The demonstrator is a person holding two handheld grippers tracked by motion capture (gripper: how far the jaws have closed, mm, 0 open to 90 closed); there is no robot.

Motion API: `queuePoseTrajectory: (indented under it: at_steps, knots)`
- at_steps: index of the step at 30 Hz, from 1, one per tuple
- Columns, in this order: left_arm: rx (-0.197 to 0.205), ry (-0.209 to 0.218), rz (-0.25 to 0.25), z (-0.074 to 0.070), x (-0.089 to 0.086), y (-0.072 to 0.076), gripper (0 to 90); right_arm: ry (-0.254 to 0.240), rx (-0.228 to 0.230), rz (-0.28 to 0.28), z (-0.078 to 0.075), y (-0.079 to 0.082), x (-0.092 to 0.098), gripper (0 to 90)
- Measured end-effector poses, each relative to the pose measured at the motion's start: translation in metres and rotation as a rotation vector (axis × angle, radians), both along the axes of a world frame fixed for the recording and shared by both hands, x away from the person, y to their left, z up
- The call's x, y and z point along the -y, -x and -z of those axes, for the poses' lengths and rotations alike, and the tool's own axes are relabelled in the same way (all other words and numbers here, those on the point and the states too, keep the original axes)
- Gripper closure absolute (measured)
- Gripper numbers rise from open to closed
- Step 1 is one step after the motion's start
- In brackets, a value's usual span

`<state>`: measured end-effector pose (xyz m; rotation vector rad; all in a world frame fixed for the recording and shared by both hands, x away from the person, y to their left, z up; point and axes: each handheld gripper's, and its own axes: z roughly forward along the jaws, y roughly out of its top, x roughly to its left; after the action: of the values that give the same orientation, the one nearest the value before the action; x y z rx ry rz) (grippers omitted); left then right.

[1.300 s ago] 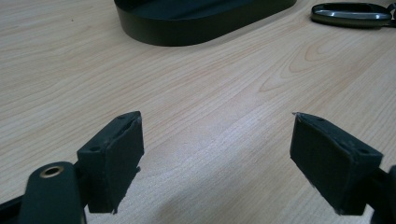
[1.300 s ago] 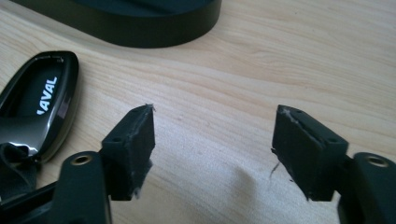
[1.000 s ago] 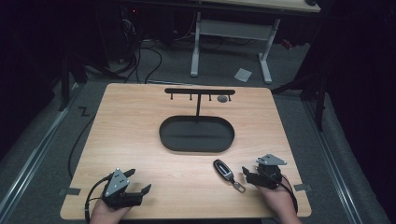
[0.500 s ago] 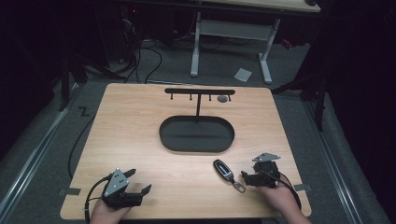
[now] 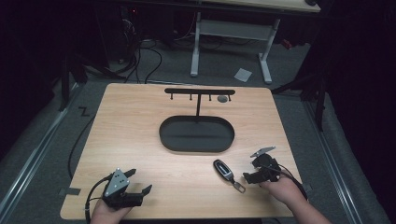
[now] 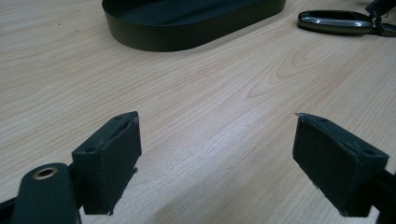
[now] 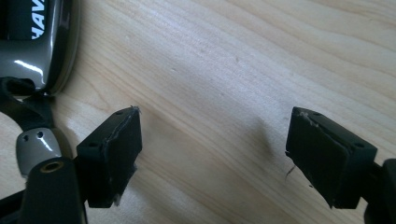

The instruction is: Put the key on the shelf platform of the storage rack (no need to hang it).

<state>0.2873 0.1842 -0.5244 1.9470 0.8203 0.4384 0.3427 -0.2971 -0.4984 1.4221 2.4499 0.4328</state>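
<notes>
Pale wood-grain tabletop (image 5: 140, 130) carries a black oval tray (image 5: 196, 134) at its centre, with a black T-shaped hook stand (image 5: 199, 93) rising just beyond the tray's far rim. A small grey round object (image 5: 222, 99) lies on the table under the stand's right end; its nature cannot be told.

A dark grey and black car key fob (image 5: 223, 169) lies flat near the table's near right edge, apart from the tray. A short black strap with a silver metal tab (image 5: 238, 186) extends from its near end.

The right gripper (image 5: 248, 176), held in the person's right hand (image 5: 282, 189), sits low just right of the fob; its 2 jaws stand wide apart over bare wood, gripping nothing. In the right gripper view, the fob (image 7: 35, 42) lies just left of the left jaw.

The left gripper (image 5: 140, 182), in the left hand (image 5: 108, 212) at the near left corner, also has its jaws spread wide and empty.
</notes>
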Motion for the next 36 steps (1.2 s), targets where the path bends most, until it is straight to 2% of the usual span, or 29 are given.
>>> queuePoseTrajectory:
  at_steps: [9,10,11,14,17,18,24,28,36]
  knots:
    - [-0.001,0.005,-0.002,-0.001,-0.002,0.0,16.1,0.07,-0.12,-0.057,-0.006,-0.011,-0.006,18.5]
    - [-0.002,0.004,-0.001,0.0,-0.002,0.0,16.1,0.086,-0.144,-0.066,-0.008,-0.013,-0.007,18.5]
    - [-0.002,0.004,-0.001,0.0,-0.002,0.0,16.1,0.086,-0.144,-0.066,-0.008,-0.013,-0.007,18.5]
    - [-0.003,0.003,0.003,0.0,-0.001,0.0,16.1,0.11,-0.183,-0.088,-0.011,-0.014,-0.008,18.6]
    - [-0.007,0.003,0.007,0.0,-0.001,0.0,16.1,0.143,-0.211,-0.111,-0.015,-0.015,-0.01,18.8]
    - [-0.005,0.001,0.009,0.0,-0.001,0.0,16.1,0.168,-0.223,-0.136,-0.018,-0.015,-0.012,18.8]
    - [-0.002,0.005,0.006,0.0,-0.001,0.001,16.1,0.194,-0.239,-0.178,-0.031,-0.015,-0.021,18.2]
    - [-0.002,0.006,0.01,0.0,-0.001,0.001,16.1,0.182,-0.244,-0.19,-0.04,-0.013,-0.033,19.3]
    - [-0.003,0.005,0.013,-0.002,-0.002,0.0,16.1,0.16,-0.245,-0.228,-0.042,-0.011,-0.057,19.8]
